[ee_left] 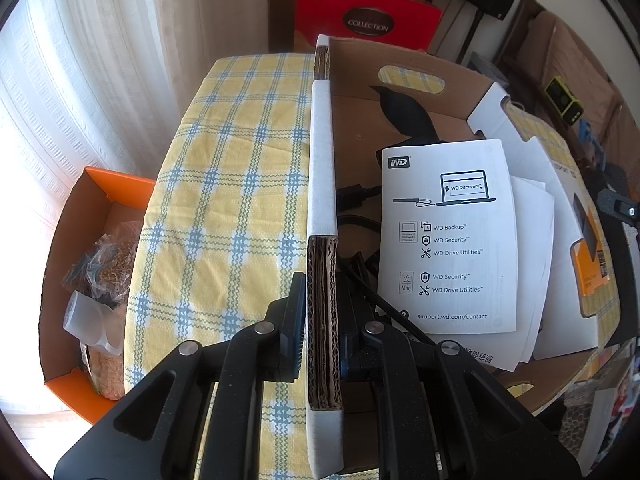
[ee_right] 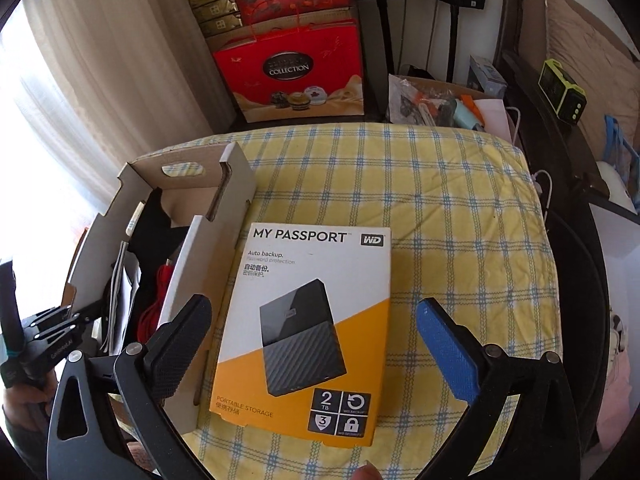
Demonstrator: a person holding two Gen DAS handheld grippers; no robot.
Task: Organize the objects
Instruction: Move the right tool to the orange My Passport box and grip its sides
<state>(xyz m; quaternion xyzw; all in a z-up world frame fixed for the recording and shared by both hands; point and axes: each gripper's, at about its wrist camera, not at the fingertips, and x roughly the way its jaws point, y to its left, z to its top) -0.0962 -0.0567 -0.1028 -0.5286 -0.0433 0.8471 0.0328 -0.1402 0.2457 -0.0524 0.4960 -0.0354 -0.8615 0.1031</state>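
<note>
The left gripper has its fingers clenched on the near wall of the cardboard tray, which sits on the checked-cloth bench. The right gripper hovers with fingers spread wide, touching nothing, above the WD hard-drive box lying flat beside the tray.

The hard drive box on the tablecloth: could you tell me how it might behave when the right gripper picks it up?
The hard drive box looks like stiff, flat-sided card, so it should hold shape. Its glossy faces may slip between the pads. It lies flat beside the cardboard tray, wider than the open right gripper seems suited to, so gripping across its width may be awkward.
</note>
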